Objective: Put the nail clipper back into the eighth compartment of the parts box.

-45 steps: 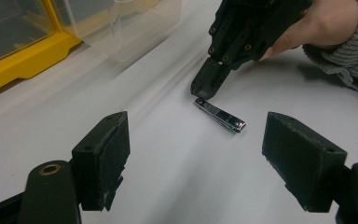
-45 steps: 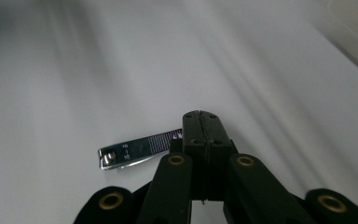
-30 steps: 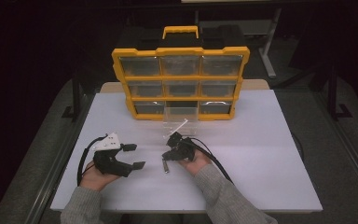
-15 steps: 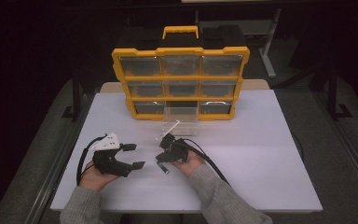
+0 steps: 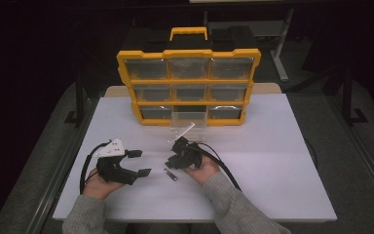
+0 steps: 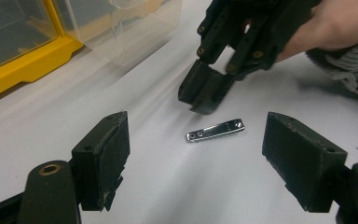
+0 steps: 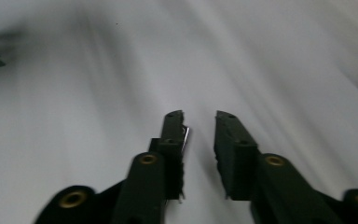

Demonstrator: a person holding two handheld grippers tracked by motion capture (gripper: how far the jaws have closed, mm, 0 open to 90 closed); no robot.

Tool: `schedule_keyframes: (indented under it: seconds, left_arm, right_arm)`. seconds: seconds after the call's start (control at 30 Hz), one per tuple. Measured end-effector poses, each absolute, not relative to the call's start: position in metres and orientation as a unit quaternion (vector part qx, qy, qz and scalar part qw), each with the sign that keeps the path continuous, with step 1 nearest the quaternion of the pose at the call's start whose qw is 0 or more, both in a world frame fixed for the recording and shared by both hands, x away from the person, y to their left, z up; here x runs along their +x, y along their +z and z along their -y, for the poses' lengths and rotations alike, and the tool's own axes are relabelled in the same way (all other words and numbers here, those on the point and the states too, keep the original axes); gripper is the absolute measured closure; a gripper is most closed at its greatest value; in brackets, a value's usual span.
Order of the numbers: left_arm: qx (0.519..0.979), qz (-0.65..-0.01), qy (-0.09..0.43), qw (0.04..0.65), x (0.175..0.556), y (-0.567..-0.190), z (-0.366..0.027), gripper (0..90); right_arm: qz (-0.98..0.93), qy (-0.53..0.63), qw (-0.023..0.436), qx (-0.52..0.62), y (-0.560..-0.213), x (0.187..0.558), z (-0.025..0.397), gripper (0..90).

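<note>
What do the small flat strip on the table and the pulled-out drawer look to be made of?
The strip looks like polished metal: silvery, mirror-bright, with small holes at both ends. The drawer looks like clear hard plastic: see-through walls with glossy edges. Neither can be told for sure.

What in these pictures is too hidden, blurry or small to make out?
- High view: what the organizer drawers hold; their fronts are dim and glary.
- High view: the metal strip is too small to identify.
- Right gripper view: whether the strip touches the right tongs; one finger covers most of it.
- Left gripper view: the clear drawer is cut off by the top edge.
</note>
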State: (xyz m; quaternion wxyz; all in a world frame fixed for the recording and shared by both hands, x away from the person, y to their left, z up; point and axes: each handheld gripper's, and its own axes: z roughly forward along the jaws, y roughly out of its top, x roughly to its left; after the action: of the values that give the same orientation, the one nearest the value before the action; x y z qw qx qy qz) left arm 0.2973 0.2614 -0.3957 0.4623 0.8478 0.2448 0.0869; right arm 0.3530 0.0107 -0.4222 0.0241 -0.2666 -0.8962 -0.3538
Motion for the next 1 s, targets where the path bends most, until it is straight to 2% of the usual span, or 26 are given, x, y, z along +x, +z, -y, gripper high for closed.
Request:
schedule_keyframes:
  seconds: [0.17, 0.2, 0.47, 1.0]
  left_arm:
    - [0.847, -0.245, 0.087, 0.463, 0.297, -0.396, -0.261, 22.8]
    - [0.848, -0.242, 0.087, 0.463, 0.298, -0.396, -0.26, 22.7]
    - [0.848, -0.242, 0.087, 0.463, 0.298, -0.396, -0.26, 22.6]
    - [0.849, -0.24, 0.087, 0.462, 0.298, -0.396, -0.26, 22.5]
  right_arm:
    - [0.901, -0.343, 0.018, -0.265, -0.419, 0.342, -0.007, 60.4]
    - [0.898, -0.341, 0.03, -0.276, -0.418, 0.339, -0.006, 59.5]
    - [0.905, -0.318, 0.022, -0.281, -0.423, 0.327, -0.006, 55.9]
    - [0.92, -0.286, -0.015, -0.268, -0.433, 0.315, -0.019, 69.9]
